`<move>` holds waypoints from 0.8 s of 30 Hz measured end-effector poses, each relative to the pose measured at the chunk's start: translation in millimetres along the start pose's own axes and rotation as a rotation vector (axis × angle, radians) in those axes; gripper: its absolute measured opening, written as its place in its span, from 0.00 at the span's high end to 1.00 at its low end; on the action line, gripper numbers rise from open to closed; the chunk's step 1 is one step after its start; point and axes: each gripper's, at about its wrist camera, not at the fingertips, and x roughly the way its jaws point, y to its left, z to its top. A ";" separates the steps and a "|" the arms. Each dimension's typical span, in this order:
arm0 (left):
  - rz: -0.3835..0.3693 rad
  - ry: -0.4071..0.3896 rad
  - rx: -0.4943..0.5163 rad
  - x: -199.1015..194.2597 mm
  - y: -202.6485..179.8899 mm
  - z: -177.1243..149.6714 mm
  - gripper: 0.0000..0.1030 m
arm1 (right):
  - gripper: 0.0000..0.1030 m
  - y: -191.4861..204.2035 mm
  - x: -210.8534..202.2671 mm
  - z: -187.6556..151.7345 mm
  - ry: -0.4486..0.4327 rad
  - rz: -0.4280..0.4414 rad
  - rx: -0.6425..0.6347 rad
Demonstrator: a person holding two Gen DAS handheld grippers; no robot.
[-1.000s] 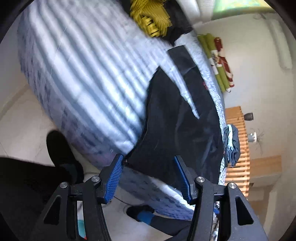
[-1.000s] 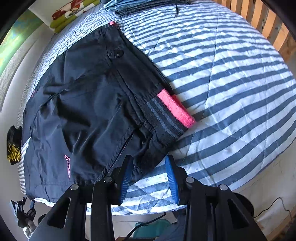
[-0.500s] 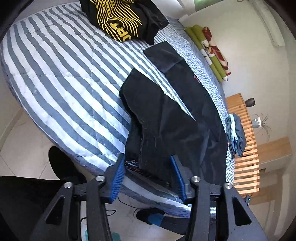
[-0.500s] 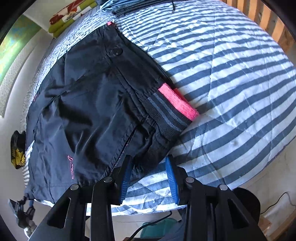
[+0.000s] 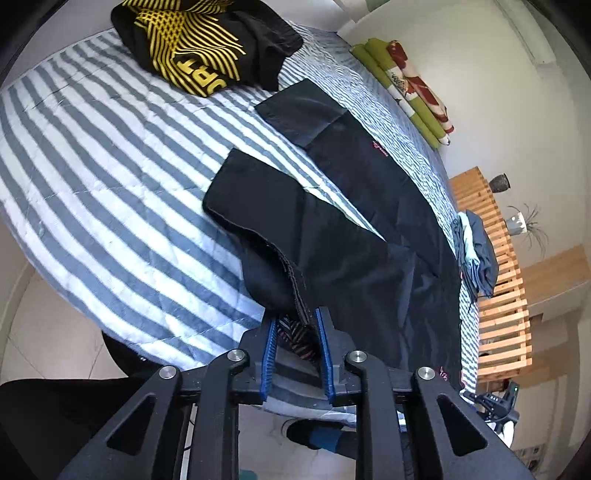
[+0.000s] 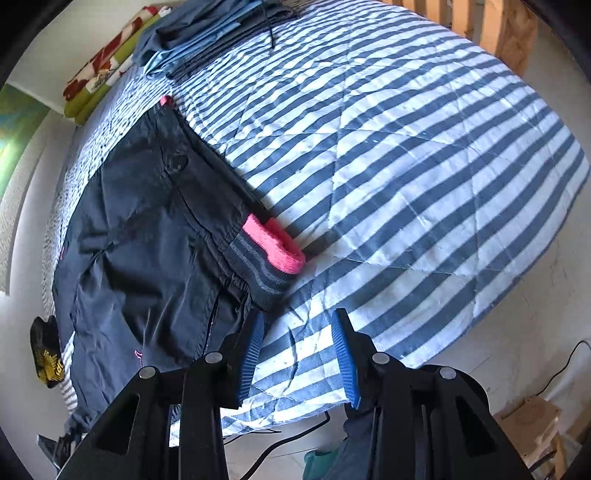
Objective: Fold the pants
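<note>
- My left gripper had just been closing, and its blue ribbed pads were clamped on a bunched fold of the black nylon pants, near the striped knit cuff.
- The gathered cloth rose off the bed in a ridge running into the pads.
- The pants lay across the blue-and-white striped quilt, legs spread towards the far side.
- My right gripper stood with its fingers apart and nothing between them but quilt, just beside the pants' near edge.
- A pink and grey striped knit cuff lay on the quilt ahead of that gripper.
- A black and yellow garment lay at the quilt's far end, and a folded blue garment sat well apart.
</note>
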 end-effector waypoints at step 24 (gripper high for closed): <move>-0.130 -0.164 -0.002 -40.4 -44.3 50.7 0.93 | 0.96 60.7 -39.1 21.2 -0.101 0.301 0.040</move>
